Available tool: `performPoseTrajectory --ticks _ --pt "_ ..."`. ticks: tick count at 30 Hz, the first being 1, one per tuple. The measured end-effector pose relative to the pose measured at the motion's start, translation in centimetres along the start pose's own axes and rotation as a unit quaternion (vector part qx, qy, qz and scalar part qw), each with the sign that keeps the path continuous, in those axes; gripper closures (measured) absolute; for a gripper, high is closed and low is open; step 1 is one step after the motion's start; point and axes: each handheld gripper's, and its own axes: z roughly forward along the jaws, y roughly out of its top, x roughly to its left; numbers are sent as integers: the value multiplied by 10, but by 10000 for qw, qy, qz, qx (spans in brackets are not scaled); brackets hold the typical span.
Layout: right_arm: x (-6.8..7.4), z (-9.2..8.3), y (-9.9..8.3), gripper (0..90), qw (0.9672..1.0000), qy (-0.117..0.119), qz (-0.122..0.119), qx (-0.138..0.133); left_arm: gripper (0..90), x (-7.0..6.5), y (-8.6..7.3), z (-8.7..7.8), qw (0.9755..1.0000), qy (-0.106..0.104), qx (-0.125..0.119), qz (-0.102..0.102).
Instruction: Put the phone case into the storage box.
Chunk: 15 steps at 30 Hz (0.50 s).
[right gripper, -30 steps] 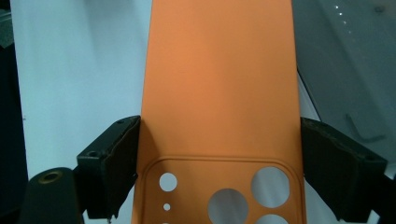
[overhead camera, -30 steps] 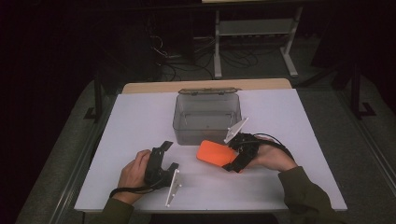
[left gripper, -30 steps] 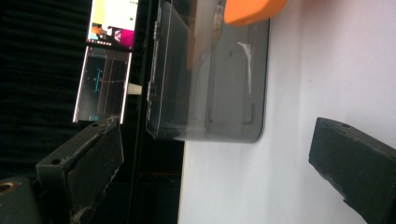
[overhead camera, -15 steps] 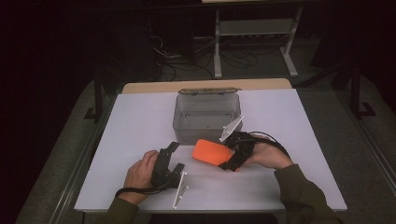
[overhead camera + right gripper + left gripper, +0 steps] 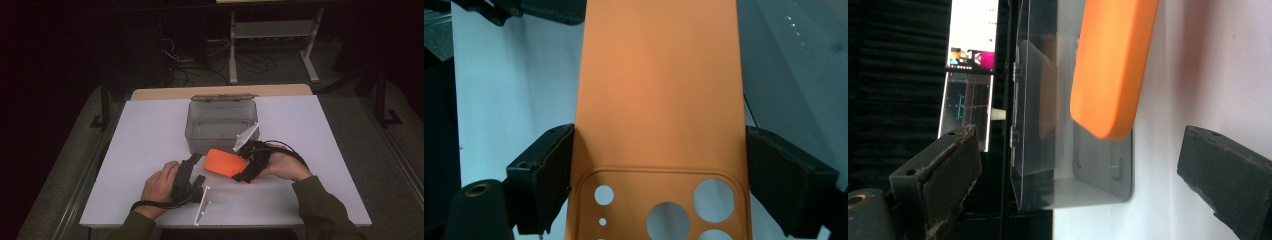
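An orange phone case (image 5: 225,162) hangs just above the white table (image 5: 150,130), in front of a clear grey box (image 5: 220,125). My right gripper (image 5: 244,169) is shut on the case's camera-hole end. In the right gripper view both pads press the edges of the case (image 5: 659,100), and the right gripper (image 5: 659,180) holds it flat. My left gripper (image 5: 196,171) is open just left of the case's free end. In the left gripper view the case (image 5: 1113,65) lies ahead of the left gripper (image 5: 1083,175), whose jaws stand wide apart and touch nothing.
The clear box (image 5: 1048,125) stands behind the case with its lid (image 5: 222,98) folded back. A lit monitor (image 5: 973,30) glows in the dark beyond. A metal rack (image 5: 270,30) and cables sit on the floor behind the table.
My left gripper has slid right across the table towards the free end of the case. My right gripper and the case have hardly moved.
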Motion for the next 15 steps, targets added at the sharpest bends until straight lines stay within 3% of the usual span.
performPoseTrajectory --ticks 15 --pt "1 0 1 153 10000 -1 2 -16 36 0 17 11 9999 86 -38 98"
